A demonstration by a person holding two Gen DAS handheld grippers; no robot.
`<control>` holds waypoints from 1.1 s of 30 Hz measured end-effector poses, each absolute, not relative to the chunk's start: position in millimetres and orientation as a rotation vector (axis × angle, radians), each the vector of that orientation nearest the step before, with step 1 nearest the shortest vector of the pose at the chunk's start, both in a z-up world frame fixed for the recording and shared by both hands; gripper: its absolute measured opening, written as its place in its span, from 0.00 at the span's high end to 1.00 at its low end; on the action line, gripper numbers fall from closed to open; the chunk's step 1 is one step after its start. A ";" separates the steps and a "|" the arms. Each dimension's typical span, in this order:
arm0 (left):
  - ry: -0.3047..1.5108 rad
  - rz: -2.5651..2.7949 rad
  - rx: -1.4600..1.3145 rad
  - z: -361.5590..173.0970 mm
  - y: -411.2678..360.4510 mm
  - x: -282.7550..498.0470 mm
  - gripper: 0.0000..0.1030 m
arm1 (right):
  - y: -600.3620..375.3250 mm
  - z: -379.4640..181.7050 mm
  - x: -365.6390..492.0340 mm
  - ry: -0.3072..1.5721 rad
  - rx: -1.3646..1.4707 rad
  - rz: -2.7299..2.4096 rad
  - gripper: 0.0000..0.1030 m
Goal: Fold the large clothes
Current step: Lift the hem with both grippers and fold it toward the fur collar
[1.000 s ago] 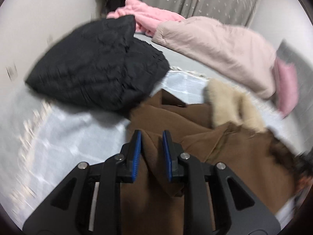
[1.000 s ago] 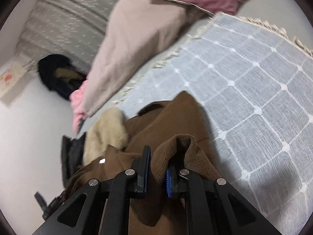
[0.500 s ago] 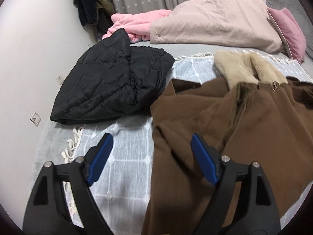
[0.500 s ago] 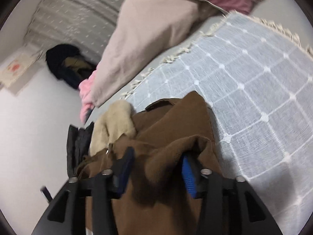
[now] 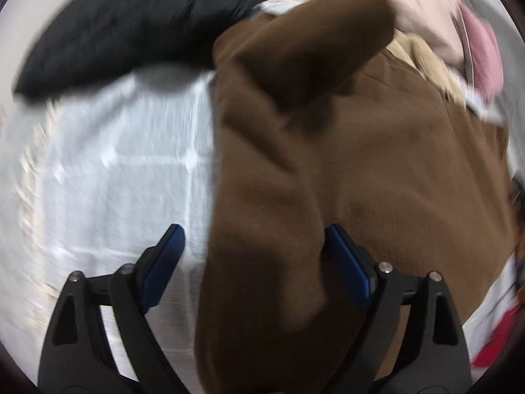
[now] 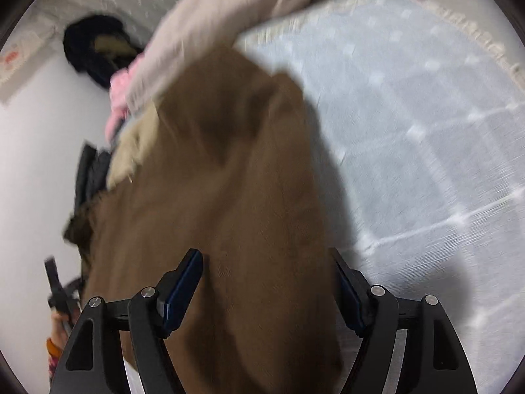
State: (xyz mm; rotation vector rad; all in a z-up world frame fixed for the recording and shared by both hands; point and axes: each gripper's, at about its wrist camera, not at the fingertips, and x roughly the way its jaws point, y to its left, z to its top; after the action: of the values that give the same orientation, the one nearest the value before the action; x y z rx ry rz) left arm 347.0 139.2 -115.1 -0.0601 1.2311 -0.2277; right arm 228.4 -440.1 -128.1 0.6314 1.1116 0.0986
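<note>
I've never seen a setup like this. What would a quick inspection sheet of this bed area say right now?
Surface: pale blue checked blanket, fringed.
Job's things: brown coat lying on it, beige fur collar.
Clutter: black padded jacket, pinkish duvet, pink pillow.
Tongs: left tongs and right tongs opening, coat fabric between the jaws, not pinched.
Cables: nothing seen.
Surroundings: white wall, dark clothes hanging.

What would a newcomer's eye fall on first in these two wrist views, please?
The big brown fleecy coat fills the middle of both views, lying on the pale blue checked blanket. It sits between the opening jaws of the left gripper and right gripper, unpinched. At upper left in the left view lies a black quilted jacket.
</note>
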 end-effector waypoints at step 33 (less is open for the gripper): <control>1.152 -0.443 -0.163 -13.9 187.0 179.2 0.83 | -407.3 -47.1 87.8 1.060 0.668 0.186 0.84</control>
State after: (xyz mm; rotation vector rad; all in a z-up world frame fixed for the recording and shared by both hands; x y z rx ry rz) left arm 179.2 187.0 -13.9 -0.1625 1.1519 -0.4427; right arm 87.8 -407.3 -47.1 0.6676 1.0597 0.1864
